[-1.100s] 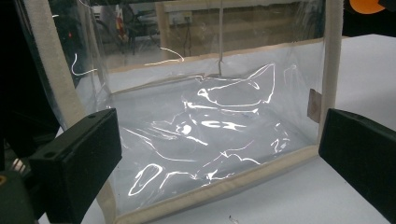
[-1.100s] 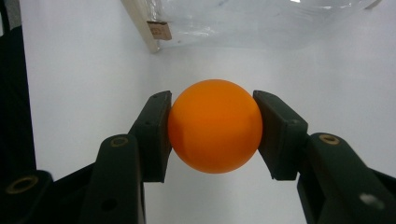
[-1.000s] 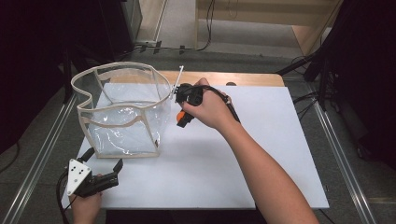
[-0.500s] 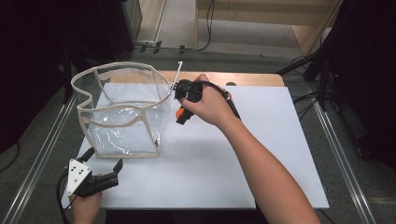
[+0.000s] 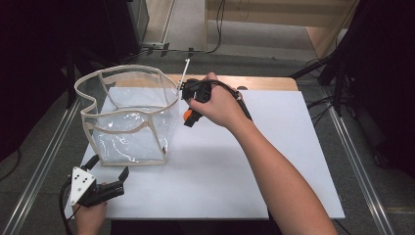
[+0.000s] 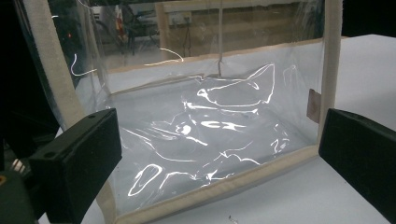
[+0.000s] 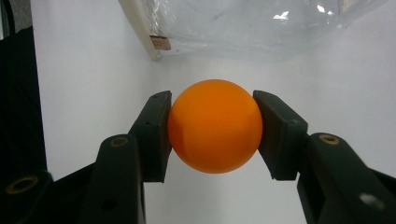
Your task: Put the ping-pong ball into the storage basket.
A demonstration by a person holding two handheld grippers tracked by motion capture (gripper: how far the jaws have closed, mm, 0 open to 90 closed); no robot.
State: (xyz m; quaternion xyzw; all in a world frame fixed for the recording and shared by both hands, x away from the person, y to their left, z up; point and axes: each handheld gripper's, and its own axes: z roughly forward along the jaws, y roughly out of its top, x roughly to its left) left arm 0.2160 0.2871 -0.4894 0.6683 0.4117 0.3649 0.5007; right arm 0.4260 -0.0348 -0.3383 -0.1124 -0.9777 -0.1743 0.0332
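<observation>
My right gripper [image 5: 187, 117] is shut on an orange ball [image 7: 215, 126], with one jaw on each side of it. It hangs above the white table [image 5: 235, 166], just right of a clear plastic bag [image 5: 128, 117] with cream fabric edging, whose near corner [image 7: 154, 39] lies just beyond the ball. The bag [image 6: 205, 130] stands upright with its top open. My left gripper [image 5: 110, 188] is open near the table's front left corner, its jaws wide apart and facing the bag's front wall, a short way from it.
A thin white rod [image 5: 185, 72] sticks up behind the right hand. Metal rails [image 5: 44, 161] run along both sides of the table. A wooden strip [image 5: 264, 82] borders the far edge. The white surface stretches right of the forearm.
The right gripper with the ball has shifted slightly toward the bag and a little higher. The left gripper has stayed put.
</observation>
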